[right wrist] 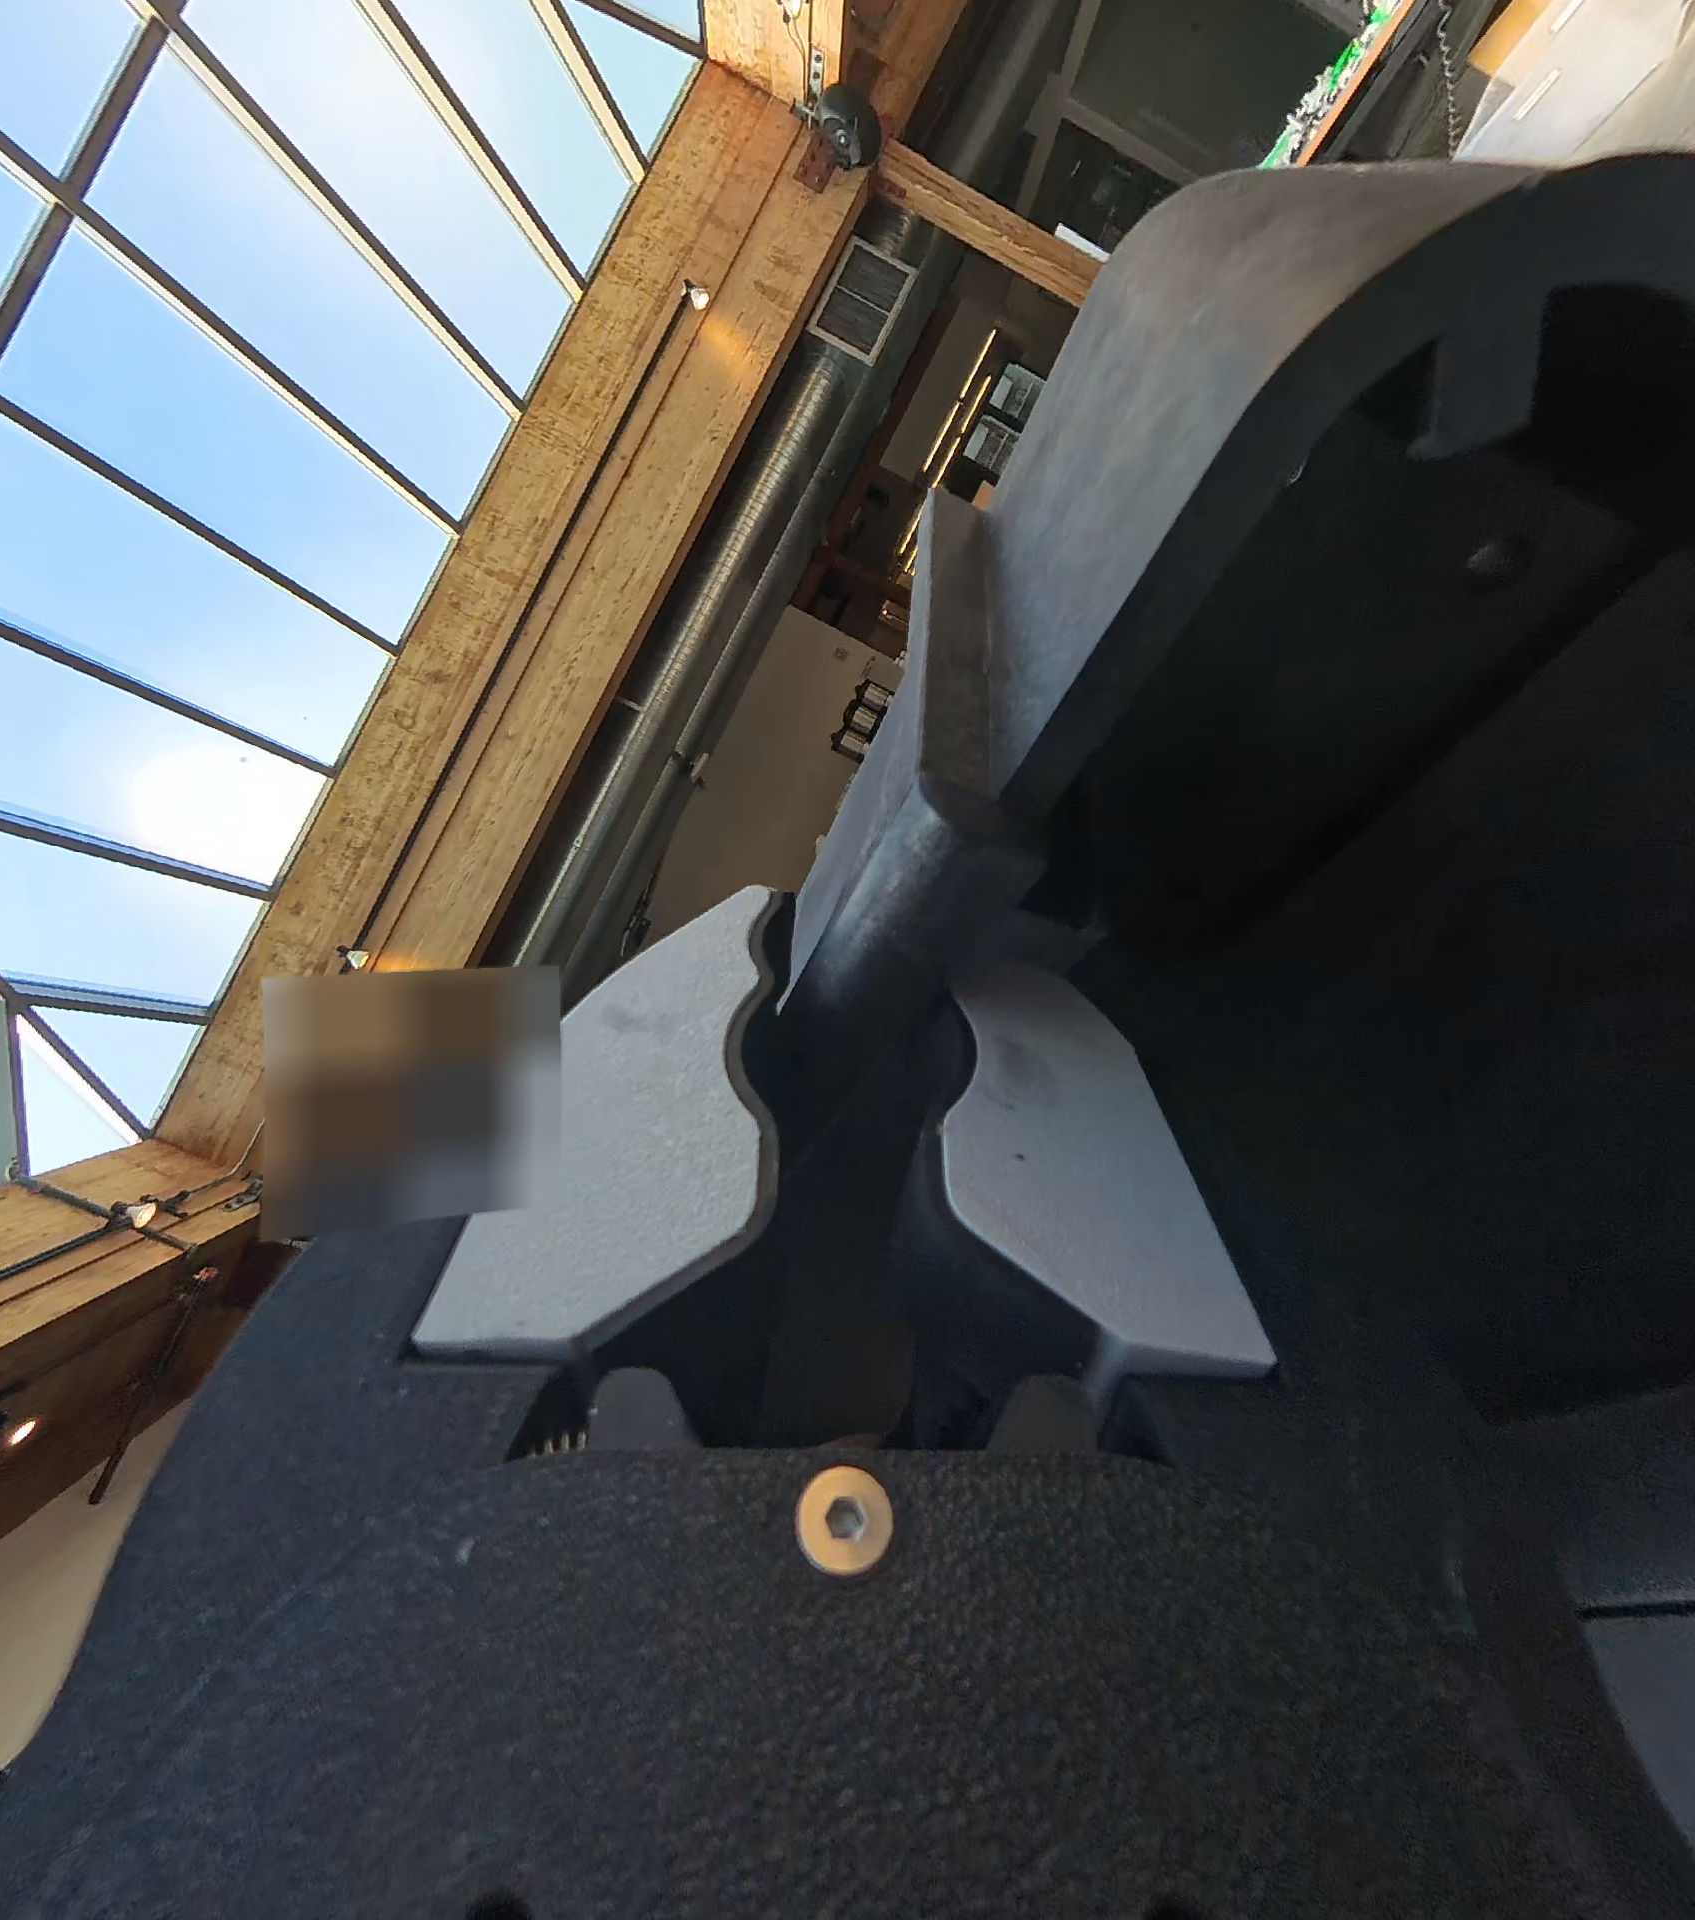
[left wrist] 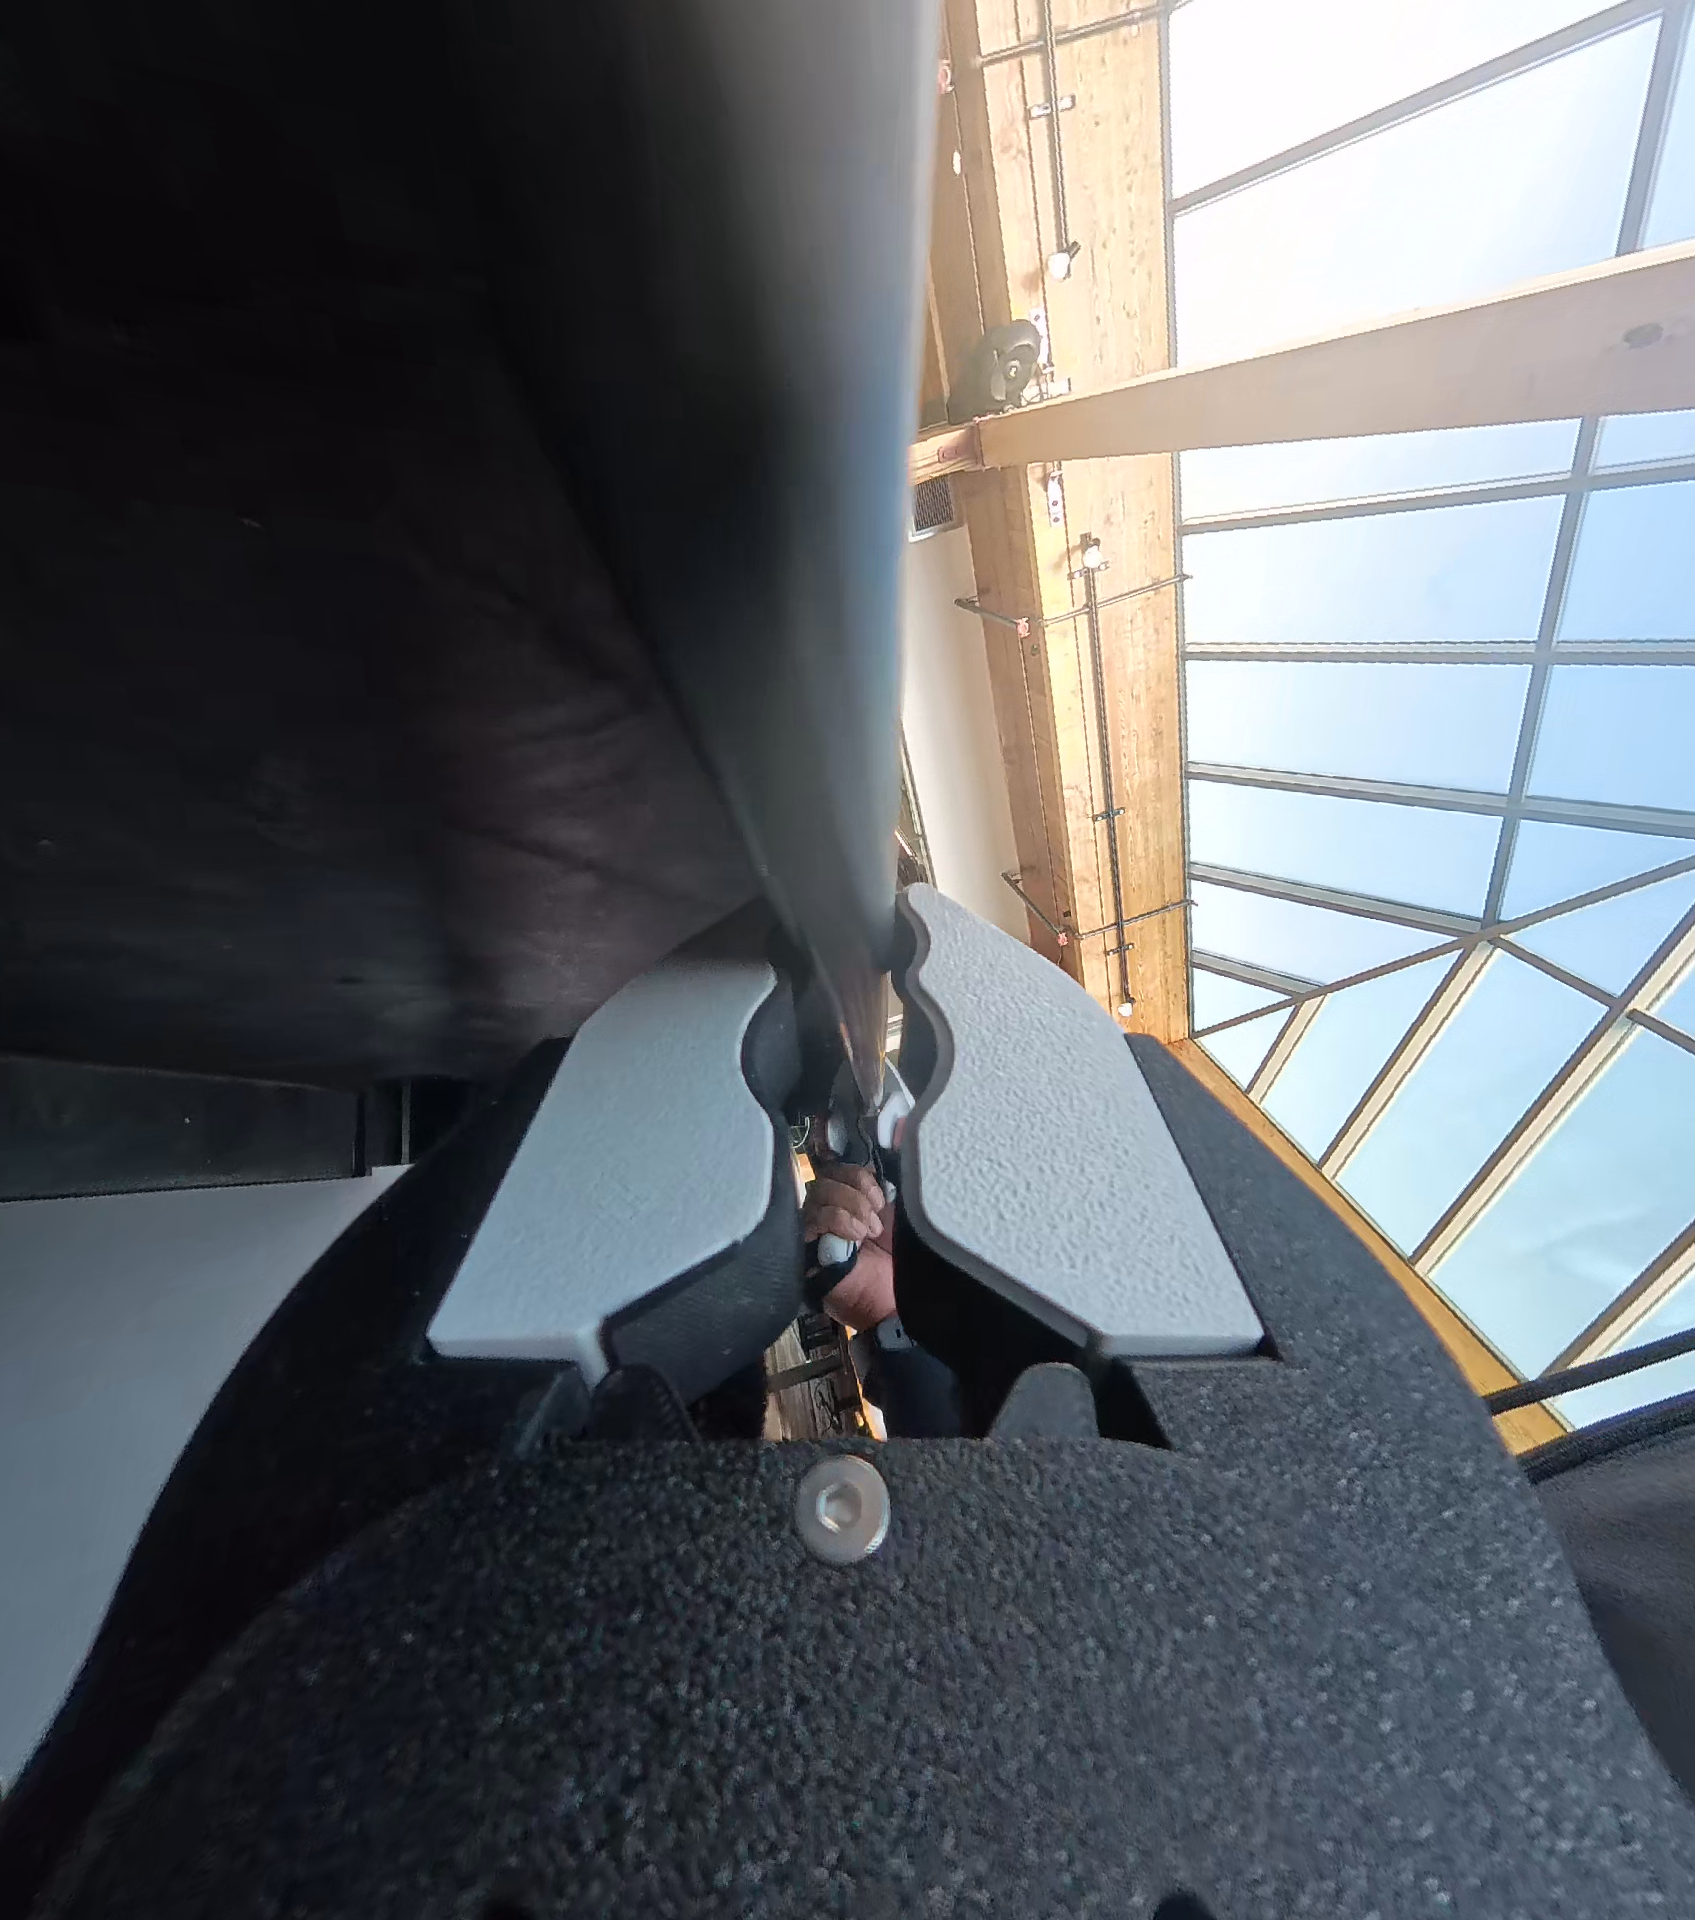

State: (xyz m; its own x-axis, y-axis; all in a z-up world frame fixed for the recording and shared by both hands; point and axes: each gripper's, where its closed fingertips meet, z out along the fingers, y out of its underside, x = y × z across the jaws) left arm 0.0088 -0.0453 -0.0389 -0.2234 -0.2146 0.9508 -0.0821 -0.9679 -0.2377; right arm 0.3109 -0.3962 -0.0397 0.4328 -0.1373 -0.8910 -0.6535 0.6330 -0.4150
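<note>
Both are pointing up at the skylight (left wrist: 1445,644). The left gripper (left wrist: 838,997) is pinching a dark sheet edge (left wrist: 749,520); the right gripper (right wrist: 858,987) is clamping the left's grey finger (right wrist: 884,904) tight.

Two grippers show: the left gripper (left wrist: 838,997) and the right gripper (right wrist: 858,997), each with two grey fingers (left wrist: 614,1164) and one silver screw (left wrist: 843,1522) at lower centre. One hand (left wrist: 848,1205) peeks between the left pair. One wooden beam (right wrist: 552,561) crosses the upper left of the right wrist view, beside one skylight (right wrist: 147,520).
</note>
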